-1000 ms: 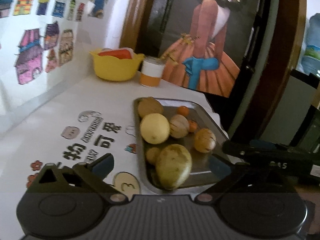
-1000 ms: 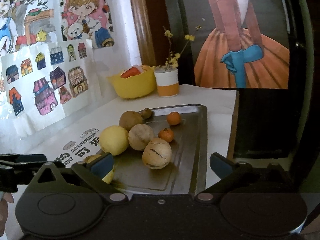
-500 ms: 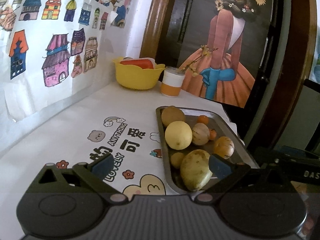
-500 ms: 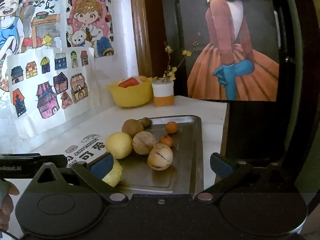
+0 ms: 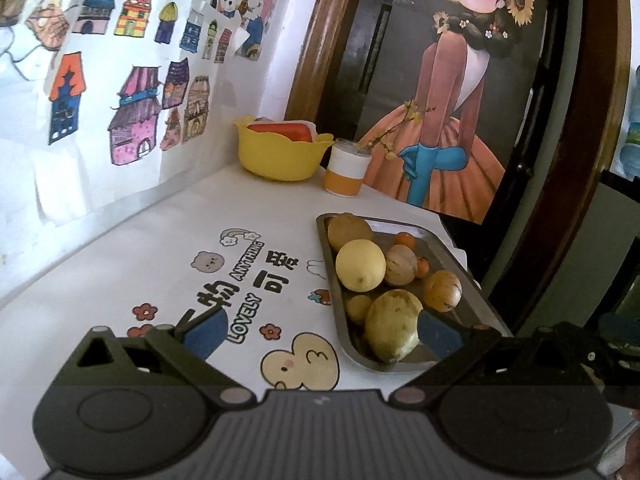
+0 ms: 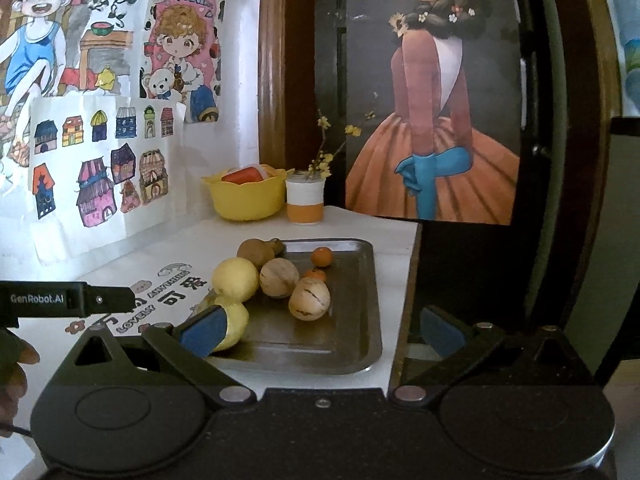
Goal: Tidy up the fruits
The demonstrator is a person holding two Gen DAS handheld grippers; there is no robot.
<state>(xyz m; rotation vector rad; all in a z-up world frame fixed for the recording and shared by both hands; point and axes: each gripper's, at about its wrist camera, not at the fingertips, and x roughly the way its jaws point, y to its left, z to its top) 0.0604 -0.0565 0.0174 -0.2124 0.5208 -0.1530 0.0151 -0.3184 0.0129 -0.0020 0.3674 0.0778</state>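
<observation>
A metal tray (image 5: 448, 250) (image 6: 360, 340) lies on the white table and holds several fruits. Among them are a yellow lemon (image 5: 360, 266) (image 6: 235, 279), a greenish-yellow mango (image 5: 393, 324) (image 6: 234, 322) at the near end, two tan striped melons (image 5: 443, 291) (image 6: 309, 299), a brown fruit (image 5: 349, 233) (image 6: 254, 252) and small oranges (image 5: 406, 240) (image 6: 321, 257). My left gripper (image 5: 322, 334) hovers open over the table before the tray's near corner. My right gripper (image 6: 322, 330) stands open in front of the tray's near edge, empty.
A yellow bowl (image 5: 282, 156) (image 6: 246, 198) with something red inside and a white-and-orange cup (image 5: 346, 168) (image 6: 305, 202) with a twig stand at the back. Drawings cover the left wall. The table's right edge (image 6: 406, 300) drops off by a dark wooden frame.
Both grippers have pulled back and risen, so the tray and fruits look smaller and farther. The left gripper has shifted left, off the tray. No fruit has moved.
</observation>
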